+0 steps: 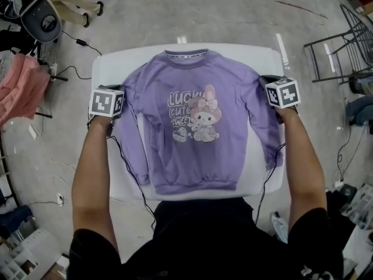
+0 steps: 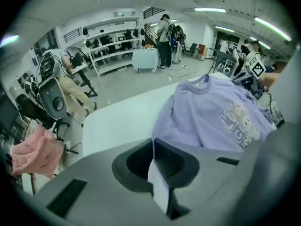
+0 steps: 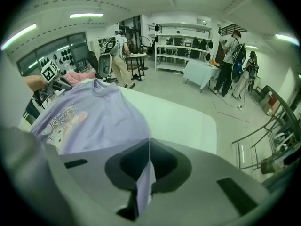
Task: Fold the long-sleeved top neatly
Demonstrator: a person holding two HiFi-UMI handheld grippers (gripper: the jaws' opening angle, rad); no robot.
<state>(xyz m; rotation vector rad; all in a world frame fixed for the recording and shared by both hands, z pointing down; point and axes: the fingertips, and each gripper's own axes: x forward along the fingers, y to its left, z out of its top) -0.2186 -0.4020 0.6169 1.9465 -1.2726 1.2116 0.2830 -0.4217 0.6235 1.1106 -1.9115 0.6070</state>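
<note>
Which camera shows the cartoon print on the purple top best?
The head view: the print lies flat, whole and facing the camera. Both gripper views catch only part of it, slanted, off to one side.

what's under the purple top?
The purple long-sleeved top lies on a white table, whose bare surface shows past the collar and beside both sleeves. The part of the table beneath the top's body is covered, so anything else there cannot be seen.

one top (image 1: 186, 127), two hand-held grippers (image 2: 154, 157) (image 3: 148, 152), one table (image 1: 111, 63)
</note>
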